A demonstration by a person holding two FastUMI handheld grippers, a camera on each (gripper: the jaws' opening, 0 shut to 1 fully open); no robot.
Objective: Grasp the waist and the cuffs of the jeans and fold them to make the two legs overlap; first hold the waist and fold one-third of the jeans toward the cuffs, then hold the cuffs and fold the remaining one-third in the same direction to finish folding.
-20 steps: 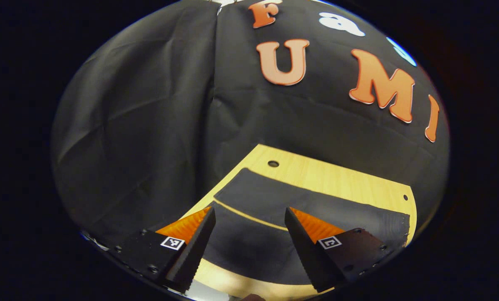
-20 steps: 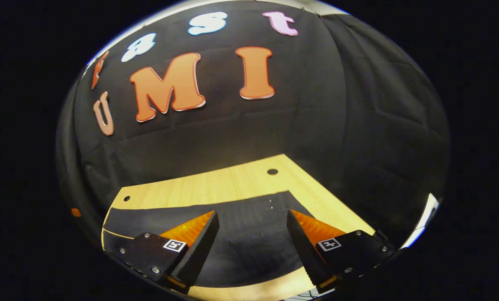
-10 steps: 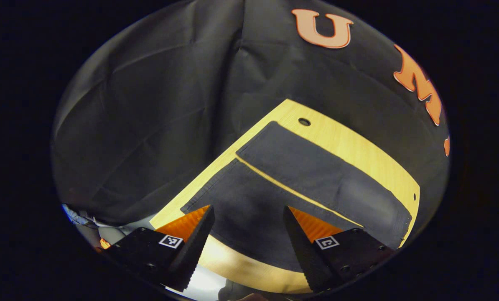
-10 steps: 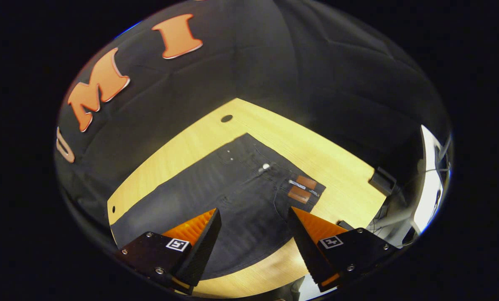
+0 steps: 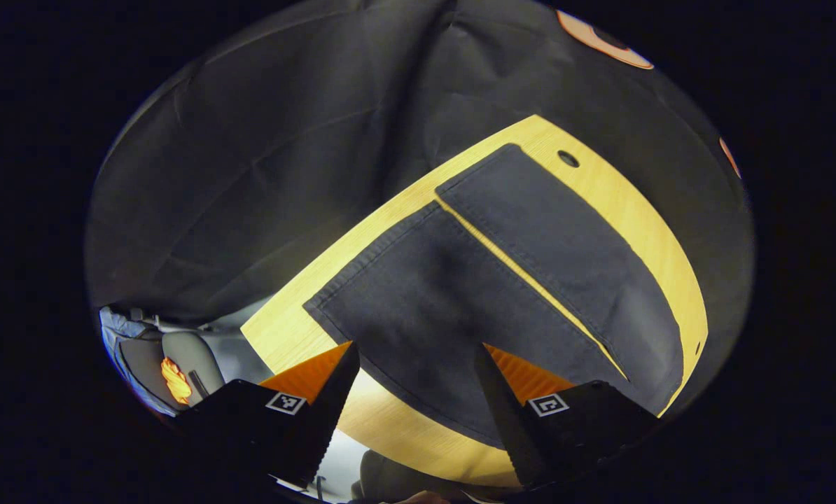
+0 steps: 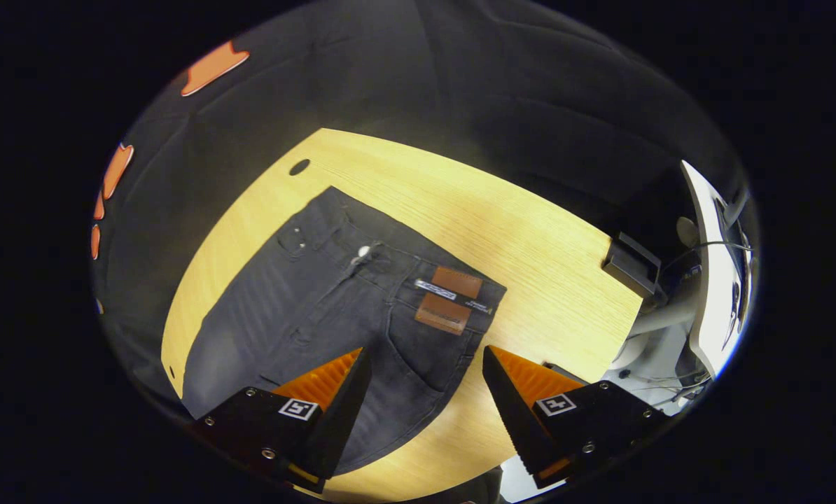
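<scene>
since both of your cameras have tipped down over the last second, the dark jeans [image 6: 334, 308] now sit much fuller in each view than a second ago, when the booth wall took up most of the picture. they lie flat on the light wooden table [image 6: 530, 252], spread out and not yet folded. in the right gripper view you have the waist end: the waistband with its metal button [image 6: 363, 250] and two brown leather patches [image 6: 449, 297] near the edge closest to you. in the left gripper view you have the two legs, the near leg [image 5: 432, 308] and the far leg [image 5: 565, 245], side by side with a thin strip of table showing between them, so they do not overlap yet. the cuff edge [image 5: 369, 255] of the near leg faces up and left in that view.

your right gripper [image 6: 425, 395] hangs above the waist with its jaws wide apart and holding nothing. your left gripper [image 5: 414, 392] hangs above the near leg, also spread wide and empty. i can't tell how far above the cloth either one is.

what this means: you've lined up over the two ends, but no grasp is made. the first step, bringing one leg onto the other, looks still ahead. i'd judge the next move is to lower each gripper onto the near edge, waist on your right and cuff on your left, and pinch a single side only.

off the table's right edge stand a white stand [image 6: 712, 280] and a small black box [image 6: 631, 266], well clear of the jeans.
</scene>
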